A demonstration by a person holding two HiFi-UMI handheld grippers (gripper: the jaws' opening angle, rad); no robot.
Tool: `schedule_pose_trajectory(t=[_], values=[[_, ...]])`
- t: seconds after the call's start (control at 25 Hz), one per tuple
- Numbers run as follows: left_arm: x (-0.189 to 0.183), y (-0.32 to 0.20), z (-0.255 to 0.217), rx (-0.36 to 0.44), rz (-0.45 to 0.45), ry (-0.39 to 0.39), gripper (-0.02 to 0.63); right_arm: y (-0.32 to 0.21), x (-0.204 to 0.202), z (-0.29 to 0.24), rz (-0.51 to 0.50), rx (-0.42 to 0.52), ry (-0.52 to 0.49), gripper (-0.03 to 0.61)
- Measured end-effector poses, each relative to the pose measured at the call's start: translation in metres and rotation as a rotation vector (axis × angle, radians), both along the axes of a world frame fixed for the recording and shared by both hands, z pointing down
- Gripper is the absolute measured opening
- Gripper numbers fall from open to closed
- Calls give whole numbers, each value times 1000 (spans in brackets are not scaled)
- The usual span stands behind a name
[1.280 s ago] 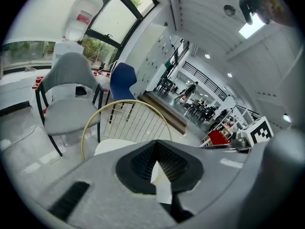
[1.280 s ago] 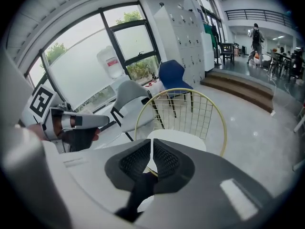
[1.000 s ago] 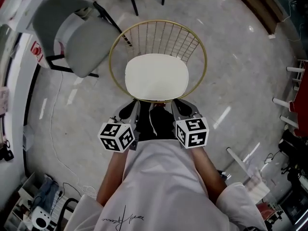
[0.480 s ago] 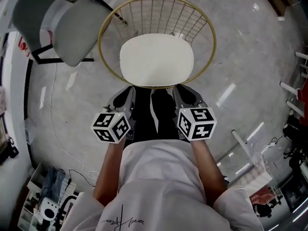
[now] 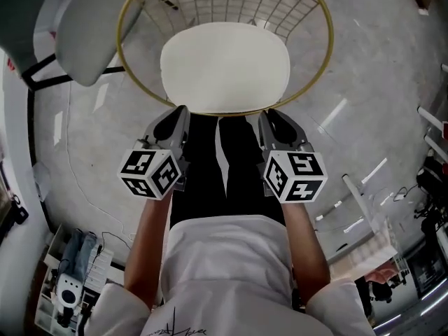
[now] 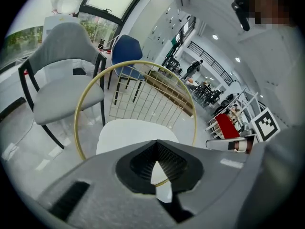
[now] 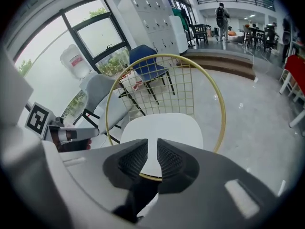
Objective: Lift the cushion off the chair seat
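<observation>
The cushion (image 5: 225, 67) is white, rounded and flat, and it lies on the seat of the chair (image 5: 118, 33), a gold wire one whose ring rim circles it all round. In the head view the wire back rises at the cushion's 12 o'clock. The front of the rim runs along its 6 o'clock edge.

The left gripper (image 5: 179, 112) is at the cushion's 7 o'clock and the right gripper (image 5: 269, 113) is at its 5 o'clock. Both point up-picture at the front rim, and both tips are near it. Neither holds anything.

In the left gripper view the left gripper's (image 6: 156, 147) jaws are together at the tips. A sliver of cushion (image 6: 128, 132) shows through the hollow behind them. In the right gripper view the right gripper's (image 7: 152, 149) jaws stand a narrow slit apart (they have just been opening). Nothing is between the pads, and the cushion (image 7: 164, 130) lies beyond them at 12 o'clock.

Each gripper carries its marker cube (image 5: 150, 173), nearer the person, whose black trousers (image 5: 224, 166) fill the gap between the two.

A grey chair (image 5: 91, 33) stands at the cushion's 10 o'clock on the pale floor (image 5: 371, 82). A blue chair (image 7: 147, 61) stands behind the wire back.
</observation>
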State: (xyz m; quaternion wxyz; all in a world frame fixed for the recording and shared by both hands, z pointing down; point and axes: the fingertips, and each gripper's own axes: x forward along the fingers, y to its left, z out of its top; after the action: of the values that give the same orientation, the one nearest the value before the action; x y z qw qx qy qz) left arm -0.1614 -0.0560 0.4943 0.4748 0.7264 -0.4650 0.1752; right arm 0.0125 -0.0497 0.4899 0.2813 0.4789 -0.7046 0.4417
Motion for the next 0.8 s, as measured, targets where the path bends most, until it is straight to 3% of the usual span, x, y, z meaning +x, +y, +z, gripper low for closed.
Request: schedule_pose_trajectory(t=[0.16, 0.4, 0.8], values=[[18, 2, 19, -31, 27, -9, 0, -1, 20, 17, 26, -15, 5, 67], [4, -4, 63, -83, 35, -39, 0, -6, 12, 61, 33, -58, 16, 99], [-19, -31, 117, -91, 63, -174, 2, -32, 36, 120, 68, -99, 92, 147]])
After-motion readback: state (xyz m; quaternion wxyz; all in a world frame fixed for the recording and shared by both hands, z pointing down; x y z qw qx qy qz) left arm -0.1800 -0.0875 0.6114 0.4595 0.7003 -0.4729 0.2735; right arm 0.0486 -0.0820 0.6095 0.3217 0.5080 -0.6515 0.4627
